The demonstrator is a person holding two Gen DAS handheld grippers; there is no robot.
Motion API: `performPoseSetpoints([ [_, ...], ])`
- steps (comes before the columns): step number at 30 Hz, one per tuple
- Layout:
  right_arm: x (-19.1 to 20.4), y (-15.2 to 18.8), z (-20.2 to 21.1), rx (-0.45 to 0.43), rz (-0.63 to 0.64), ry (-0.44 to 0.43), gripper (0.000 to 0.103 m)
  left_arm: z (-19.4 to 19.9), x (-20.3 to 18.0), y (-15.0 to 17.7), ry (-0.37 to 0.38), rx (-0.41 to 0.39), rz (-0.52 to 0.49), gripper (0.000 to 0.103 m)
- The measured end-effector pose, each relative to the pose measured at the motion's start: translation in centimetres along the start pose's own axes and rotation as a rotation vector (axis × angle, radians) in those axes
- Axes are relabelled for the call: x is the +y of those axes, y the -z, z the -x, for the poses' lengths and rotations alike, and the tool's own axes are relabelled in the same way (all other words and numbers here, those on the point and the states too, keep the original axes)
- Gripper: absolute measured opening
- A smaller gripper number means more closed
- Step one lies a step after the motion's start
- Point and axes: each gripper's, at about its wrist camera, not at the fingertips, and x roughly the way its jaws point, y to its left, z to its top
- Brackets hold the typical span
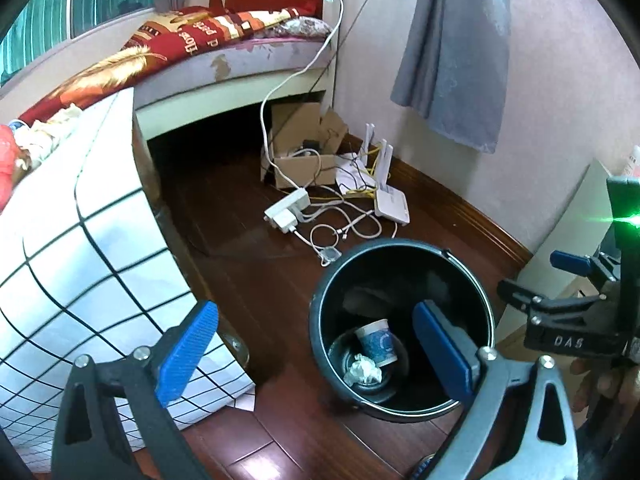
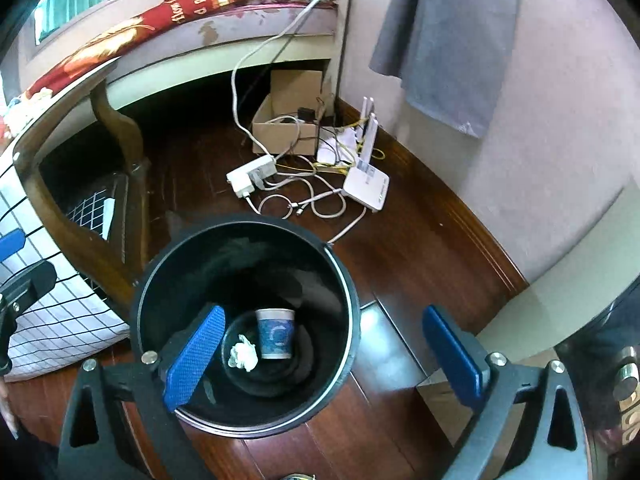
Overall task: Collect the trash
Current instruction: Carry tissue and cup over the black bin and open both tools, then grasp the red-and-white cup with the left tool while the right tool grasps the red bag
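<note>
A black bin (image 1: 320, 320) stands on the dark wood floor; it also shows in the right wrist view (image 2: 352, 320). Inside lie a blue-and-white paper cup (image 1: 378, 342) (image 2: 275, 333) and a crumpled white tissue (image 1: 364, 368) (image 2: 243, 354). My left gripper (image 1: 316, 354) is open and empty, above the bin's left rim. My right gripper (image 2: 324, 354) is open and empty, above the bin's right rim; it also shows at the right of the left wrist view (image 1: 560, 304).
A table with a white grid-pattern cloth (image 1: 80, 240) (image 2: 52, 312) stands left of the bin. A power strip (image 1: 288, 208) (image 2: 252, 174), router (image 1: 390, 204) (image 2: 366, 188), cables and a cardboard box (image 1: 304, 160) (image 2: 284, 124) lie beyond. A bed (image 1: 224, 60) and wall lie behind.
</note>
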Motion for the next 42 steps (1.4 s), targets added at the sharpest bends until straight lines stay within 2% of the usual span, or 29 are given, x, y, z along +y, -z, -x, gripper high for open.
performPoseSetpoints([
  [10, 1.8, -0.3, 1.2, -0.022, 0.025, -0.03, 0.103, 1.5, 1.2, -0.3, -0.02, -0.032, 0.017, 0.099],
  [17, 3.1, -0.8, 2.6, -0.071, 0.056, -0.047, 0.103, 3.4, 2.4, -0.5, -0.035, -0.07, 0.041, 0.099],
  [27, 6.7, -2.0, 4.3, -0.124, 0.115, -0.091, 0.103, 5.1, 5.2, -0.3, -0.079, -0.105, 0.088, 0.1],
  [35, 10.4, -2.9, 5.6, -0.157, 0.173, -0.149, 0.103, 7.5, 8.6, 0.6, -0.152, -0.135, 0.157, 0.1],
  [42, 15.7, -4.6, 8.0, -0.231, 0.232, -0.249, 0.103, 10.9, 13.2, 1.8, -0.237, -0.18, 0.237, 0.1],
])
